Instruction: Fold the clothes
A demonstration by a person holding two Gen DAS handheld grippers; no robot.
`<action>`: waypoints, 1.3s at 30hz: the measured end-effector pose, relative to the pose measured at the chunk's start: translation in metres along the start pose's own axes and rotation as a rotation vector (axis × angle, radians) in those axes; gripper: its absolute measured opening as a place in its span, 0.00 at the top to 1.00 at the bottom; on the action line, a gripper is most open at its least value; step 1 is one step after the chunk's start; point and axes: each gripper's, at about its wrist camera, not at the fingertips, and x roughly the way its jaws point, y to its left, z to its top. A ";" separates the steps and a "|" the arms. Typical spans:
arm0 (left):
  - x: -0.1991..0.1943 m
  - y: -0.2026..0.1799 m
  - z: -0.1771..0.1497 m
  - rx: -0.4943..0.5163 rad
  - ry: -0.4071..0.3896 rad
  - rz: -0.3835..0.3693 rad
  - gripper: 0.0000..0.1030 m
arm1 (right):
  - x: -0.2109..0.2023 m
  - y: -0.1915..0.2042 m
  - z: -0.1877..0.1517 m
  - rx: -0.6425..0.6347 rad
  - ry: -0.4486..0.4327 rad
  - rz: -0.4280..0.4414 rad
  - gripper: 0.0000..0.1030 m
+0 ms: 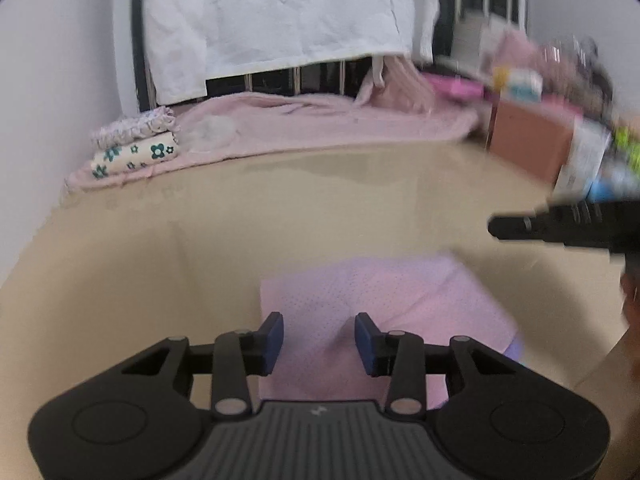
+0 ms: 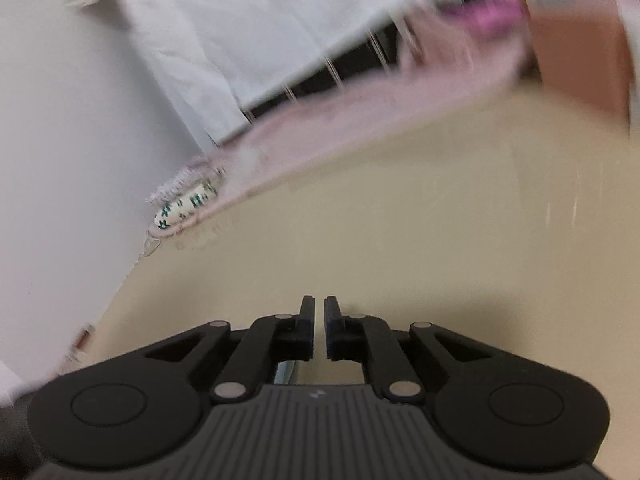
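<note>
A folded pink dotted cloth (image 1: 384, 300) lies flat on the beige surface (image 1: 200, 248). My left gripper (image 1: 319, 340) hovers over its near edge. Its blue pads (image 1: 273, 344) stand apart and open, and nothing is pinched between them. My right gripper (image 2: 319, 308) is shut with only a thin slit between its fingers, which hold nothing, and bare beige surface (image 2: 400, 220) lies beneath it. In the left wrist view the right gripper (image 1: 498, 227) reaches in from the right edge, above and to the right of the pink cloth. Both views are motion-blurred.
A stack of folded clothes (image 1: 134, 148), lilac ruffles over cream with teal flowers, sits at the far left on a pink blanket (image 1: 320, 120). The stack (image 2: 188, 200) also shows in the right wrist view. A white sheet (image 1: 280, 12) hangs behind. A brown box (image 1: 532, 140) and clutter stand at the right.
</note>
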 end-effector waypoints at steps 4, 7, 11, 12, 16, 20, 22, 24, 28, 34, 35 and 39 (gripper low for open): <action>0.021 0.002 0.025 -0.013 0.016 -0.043 0.63 | -0.008 0.036 -0.012 -0.181 0.024 0.055 0.94; 0.050 0.001 0.028 -0.029 0.103 -0.057 0.65 | 0.003 0.066 -0.037 -0.297 0.035 0.043 0.94; 0.049 -0.002 0.014 -0.003 0.064 -0.010 0.63 | 0.012 0.085 -0.070 -0.401 0.028 -0.013 0.94; 0.047 0.000 0.012 -0.010 0.057 -0.012 0.63 | 0.011 0.087 -0.073 -0.418 0.022 -0.025 0.94; 0.037 0.016 0.006 -0.091 0.032 -0.044 0.62 | -0.005 0.078 -0.057 -0.337 -0.024 0.004 0.94; 0.032 0.030 0.006 -0.166 0.002 -0.036 0.62 | 0.011 0.076 -0.025 -0.294 -0.023 -0.002 0.94; 0.033 0.030 0.005 -0.156 0.007 -0.010 0.62 | 0.034 0.083 -0.018 -0.310 0.016 0.006 0.94; 0.034 0.029 0.000 -0.144 0.017 0.003 0.62 | 0.055 0.090 -0.021 -0.325 0.067 0.004 0.94; 0.033 0.023 -0.006 -0.079 -0.006 0.021 0.59 | 0.057 0.085 -0.036 -0.278 0.047 -0.047 0.94; 0.034 0.023 -0.006 -0.080 -0.006 0.023 0.59 | 0.047 0.085 -0.044 -0.305 0.019 -0.043 0.94; 0.034 0.023 -0.006 -0.081 -0.006 0.024 0.59 | 0.048 0.086 -0.044 -0.313 0.025 -0.050 0.94; 0.034 0.023 -0.007 -0.090 -0.009 0.026 0.59 | 0.050 0.088 -0.043 -0.338 0.039 -0.072 0.94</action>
